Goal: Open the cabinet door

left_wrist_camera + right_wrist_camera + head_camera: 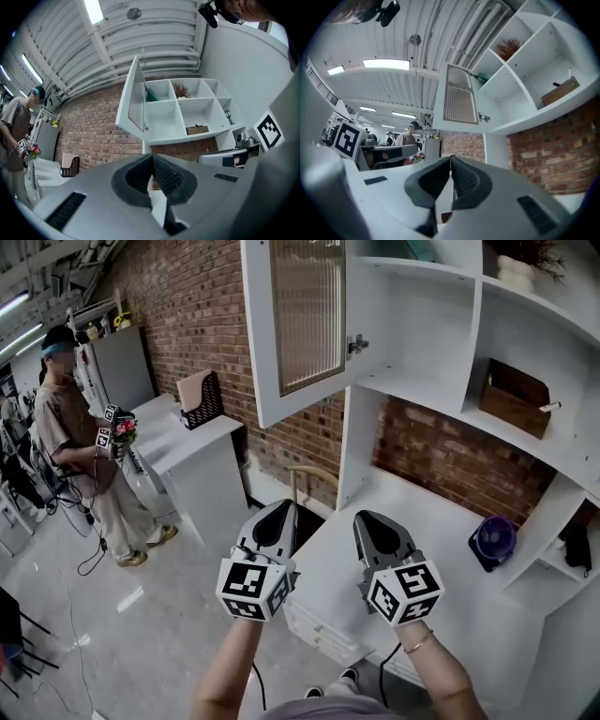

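Observation:
The white cabinet door [305,324] with its ribbed glass panel stands swung wide open to the left, its small metal knob [357,345] on the free edge. Behind it the compartment [412,324] is bare white. Both grippers hang low in front of the desk, well below the door and touching nothing. My left gripper [281,510] is shut and empty. My right gripper [368,519] is shut and empty beside it. The left gripper view shows the door [133,101] above the closed tips of my left gripper [152,157]. The right gripper view shows the door [459,101] above my right gripper [451,159].
A white desk [422,559] lies under the shelves with a purple fan [494,540] on it. A wooden box [514,397] sits in a shelf compartment. A chair back [314,474] shows by the desk. At left, a person [84,456] stands beside a white side table [187,442].

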Available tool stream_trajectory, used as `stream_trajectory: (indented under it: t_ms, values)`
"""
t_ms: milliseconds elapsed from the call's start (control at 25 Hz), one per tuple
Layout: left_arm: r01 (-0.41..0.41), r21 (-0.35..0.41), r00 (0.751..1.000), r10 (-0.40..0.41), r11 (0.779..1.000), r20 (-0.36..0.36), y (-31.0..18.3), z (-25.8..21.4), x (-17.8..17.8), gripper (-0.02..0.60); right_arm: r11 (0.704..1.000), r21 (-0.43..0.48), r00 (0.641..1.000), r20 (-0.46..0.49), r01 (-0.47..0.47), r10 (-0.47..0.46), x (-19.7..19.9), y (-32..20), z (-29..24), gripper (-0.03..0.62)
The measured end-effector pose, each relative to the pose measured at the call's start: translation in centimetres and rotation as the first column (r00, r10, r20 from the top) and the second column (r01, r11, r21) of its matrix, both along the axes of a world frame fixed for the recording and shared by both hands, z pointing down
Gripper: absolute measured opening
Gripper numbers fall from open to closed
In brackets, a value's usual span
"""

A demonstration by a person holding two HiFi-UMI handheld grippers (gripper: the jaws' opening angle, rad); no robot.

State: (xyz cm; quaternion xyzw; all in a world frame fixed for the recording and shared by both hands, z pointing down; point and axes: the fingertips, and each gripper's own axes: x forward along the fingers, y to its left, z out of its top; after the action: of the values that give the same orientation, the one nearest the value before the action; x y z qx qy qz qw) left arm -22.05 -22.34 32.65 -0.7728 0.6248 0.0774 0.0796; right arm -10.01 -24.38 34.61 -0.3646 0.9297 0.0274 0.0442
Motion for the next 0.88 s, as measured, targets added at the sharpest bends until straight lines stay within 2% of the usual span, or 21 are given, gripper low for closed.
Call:
stream_trajectory:
  t_ms: [280,400,520,880]
  values:
    - [-0.033,-0.084,0.999,0.031,0.996,-0.031,0.6,4.2,0.9,0.003,0.997,-0.054,0.997,-0.046,-0.063,0.06,2.7,1.0,3.4,-0.003]
    - [-0.036,-0.117,0.999,0.034,0.992,-0.017,0.9,5.9,1.1,0.003,0.992,-0.09,0.995,-0.049,-0.087,0.083,4.0,1.5,4.7,-0.002]
    - [-0.049,-0.151,0.999,0.049,0.987,-0.001,1.2,7.6,1.4,0.003,0.984,-0.123,0.991,-0.049,-0.126,0.121,5.5,2.0,6.1,-0.002]
    - [-0.105,-0.224,0.994,0.098,0.969,-0.043,1.9,11.2,2.8,0.003,0.958,-0.211,0.981,-0.055,-0.194,0.187,7.8,3.5,9.7,0.0]
